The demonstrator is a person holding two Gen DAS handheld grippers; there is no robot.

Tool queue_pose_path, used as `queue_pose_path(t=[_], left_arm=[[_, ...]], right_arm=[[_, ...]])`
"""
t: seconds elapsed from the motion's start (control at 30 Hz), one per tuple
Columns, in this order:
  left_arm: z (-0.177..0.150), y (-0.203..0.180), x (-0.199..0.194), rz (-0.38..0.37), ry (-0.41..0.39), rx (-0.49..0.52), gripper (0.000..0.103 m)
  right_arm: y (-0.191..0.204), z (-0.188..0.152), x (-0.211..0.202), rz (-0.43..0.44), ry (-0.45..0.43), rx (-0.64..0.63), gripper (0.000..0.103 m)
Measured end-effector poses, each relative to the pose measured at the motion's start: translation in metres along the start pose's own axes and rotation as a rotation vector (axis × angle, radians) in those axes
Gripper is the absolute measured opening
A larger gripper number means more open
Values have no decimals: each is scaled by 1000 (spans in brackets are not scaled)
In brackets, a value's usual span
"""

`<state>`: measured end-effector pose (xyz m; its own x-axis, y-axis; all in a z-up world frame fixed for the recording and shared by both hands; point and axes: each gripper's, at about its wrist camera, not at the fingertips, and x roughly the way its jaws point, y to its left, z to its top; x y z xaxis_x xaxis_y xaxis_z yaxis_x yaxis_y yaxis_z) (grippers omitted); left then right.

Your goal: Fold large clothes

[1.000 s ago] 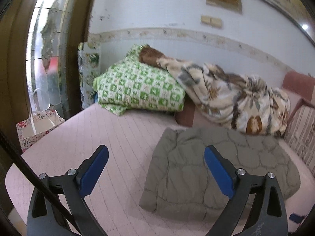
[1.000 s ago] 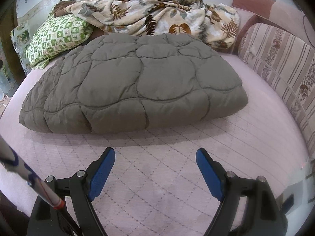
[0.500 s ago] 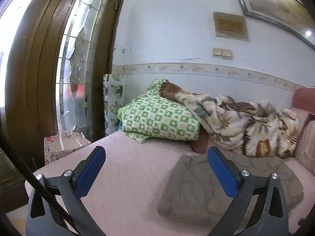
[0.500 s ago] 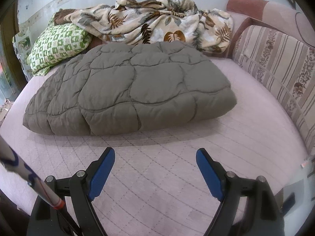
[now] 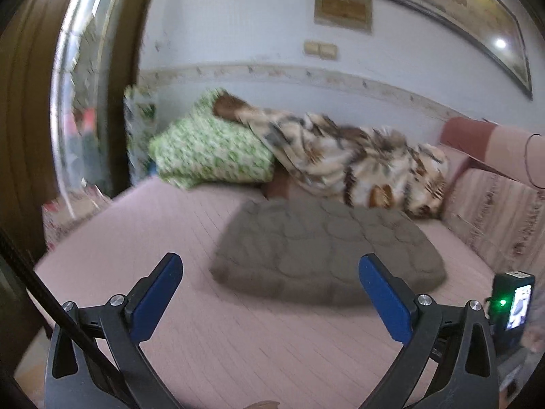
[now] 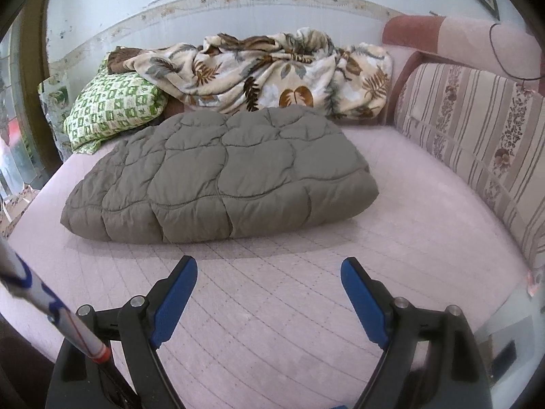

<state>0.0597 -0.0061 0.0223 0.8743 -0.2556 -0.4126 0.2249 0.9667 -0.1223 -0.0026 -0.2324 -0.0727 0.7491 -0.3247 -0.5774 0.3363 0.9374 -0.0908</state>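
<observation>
A grey-brown quilted puffy garment (image 6: 221,177) lies folded into a thick flat bundle on the pink quilted bed (image 6: 272,306). It also shows in the blurred left wrist view (image 5: 327,248), ahead and slightly right. My left gripper (image 5: 270,293) is open and empty, held above the bed short of the garment. My right gripper (image 6: 269,293) is open and empty, held above the bed in front of the garment's near edge.
A leaf-print blanket (image 6: 272,71) and a green checked pillow (image 6: 115,109) are heaped against the back wall. A striped sofa back (image 6: 477,129) runs along the right. A glass door (image 5: 81,102) and a gift bag (image 5: 68,211) stand at the left. A device with a green light (image 5: 512,300) is at the right.
Both grippers have drawn back from the folded garment, still open. The left view swung up to the wall, then tilted down and right again, now blurred.
</observation>
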Motion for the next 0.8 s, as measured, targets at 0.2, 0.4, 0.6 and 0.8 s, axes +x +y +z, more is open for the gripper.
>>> queue_pose_path(t=[0.2,0.4,0.6,0.8], left_arm=[[-26,-19,18,-19,158,8,103],[-39,-11,49,28,269,8,103],[-35,38,110,30,419,-74,103],[-17,82,174,109,436,-108,103]], right_arm=[[-18,-8,-14,5,-30,22,90],[-34,-11,-13,6,-15,43,91],[-68,22,8,-11,8,111,91],[-92,48,43,2,30,162,92]])
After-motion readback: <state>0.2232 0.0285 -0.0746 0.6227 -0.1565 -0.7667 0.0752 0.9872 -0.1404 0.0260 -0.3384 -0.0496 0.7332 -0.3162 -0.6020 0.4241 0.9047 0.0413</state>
